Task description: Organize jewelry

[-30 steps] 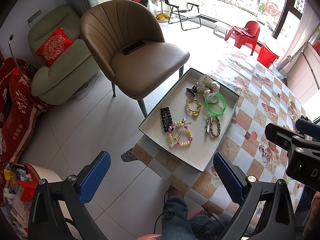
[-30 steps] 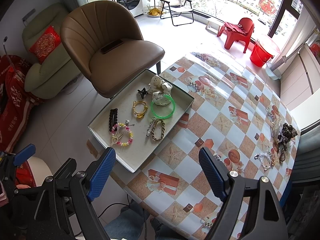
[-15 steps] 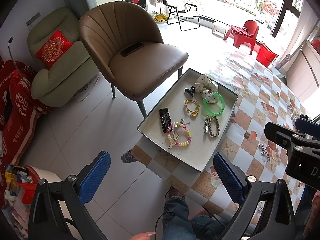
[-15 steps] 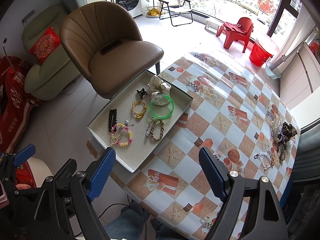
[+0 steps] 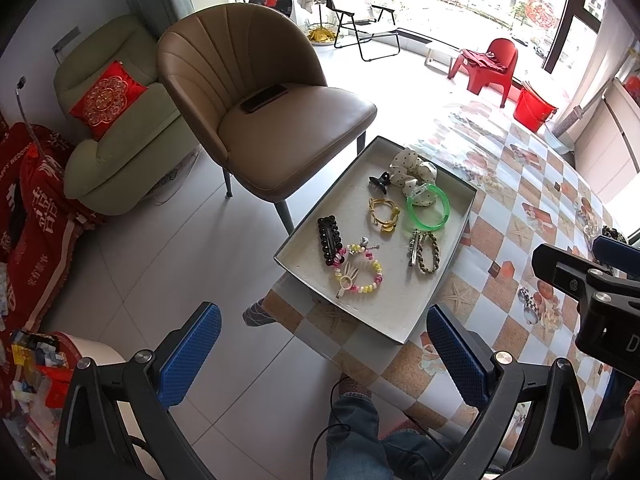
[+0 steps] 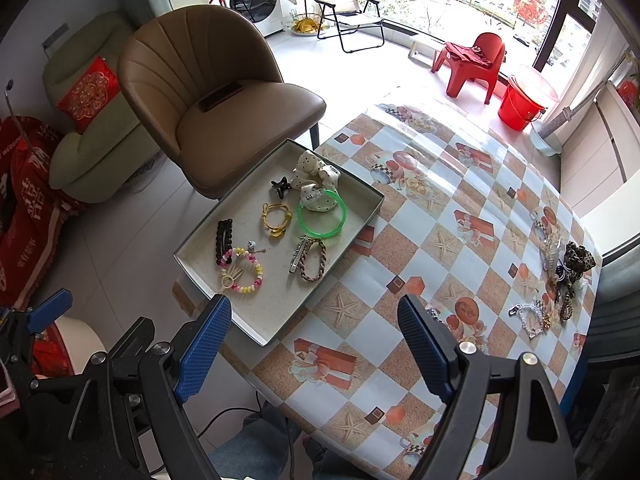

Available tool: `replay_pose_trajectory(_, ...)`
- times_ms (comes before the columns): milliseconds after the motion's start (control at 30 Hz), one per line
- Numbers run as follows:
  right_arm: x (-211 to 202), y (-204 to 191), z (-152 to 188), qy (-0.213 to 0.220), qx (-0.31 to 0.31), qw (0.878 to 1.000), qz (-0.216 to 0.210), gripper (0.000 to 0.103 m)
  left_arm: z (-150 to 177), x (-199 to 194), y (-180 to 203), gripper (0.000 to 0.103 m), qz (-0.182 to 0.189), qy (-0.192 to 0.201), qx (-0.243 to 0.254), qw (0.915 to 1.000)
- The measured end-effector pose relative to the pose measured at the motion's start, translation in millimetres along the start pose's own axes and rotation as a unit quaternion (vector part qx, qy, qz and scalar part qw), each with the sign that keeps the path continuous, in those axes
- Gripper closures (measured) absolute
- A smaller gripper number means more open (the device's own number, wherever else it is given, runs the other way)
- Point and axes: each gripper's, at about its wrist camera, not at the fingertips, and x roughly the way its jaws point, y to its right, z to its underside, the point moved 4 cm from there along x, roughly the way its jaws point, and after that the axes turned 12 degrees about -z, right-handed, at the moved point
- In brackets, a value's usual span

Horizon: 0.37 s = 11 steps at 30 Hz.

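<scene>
A grey tray (image 5: pixel 404 320) (image 6: pixel 276 320) sits at the table's near left corner. It holds a green bangle (image 6: pixel 322 216), a polka-dot scrunchie (image 6: pixel 316 172), a yellow hair tie (image 6: pixel 274 218), a black clip (image 6: pixel 223 240), a bead bracelet (image 6: pixel 242 274) and a braided bracelet (image 6: pixel 314 260). A pile of loose jewelry (image 6: pixel 564 276) lies at the table's right edge, with a clear bead bracelet (image 6: pixel 530 318) beside it. My left gripper (image 5: pixel 324 360) is open and empty, held over the floor before the tray. My right gripper (image 6: pixel 314 344) is open and empty above the table's near edge.
The table has a checked, starfish-print cloth (image 6: pixel 440 208). A brown chair (image 6: pixel 224 112) with a phone on its seat stands just behind the tray. A green armchair (image 6: pixel 80 128) is further left. A red bucket (image 6: pixel 520 104) and red stool stand by the window.
Both grippers have drifted slightly; the view of the tray has shifted only a little. Nothing was picked up or let go.
</scene>
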Motion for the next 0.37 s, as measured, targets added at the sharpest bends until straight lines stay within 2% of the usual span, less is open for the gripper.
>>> replay_pose_trajectory(367, -0.4, 1.9, 0.8, 0.001, 0.004, 1.000, -0.004, 0.016, -3.7, 0.0, 2.5, 0.000, -0.005, 0.008, 0.005, 0.9999)
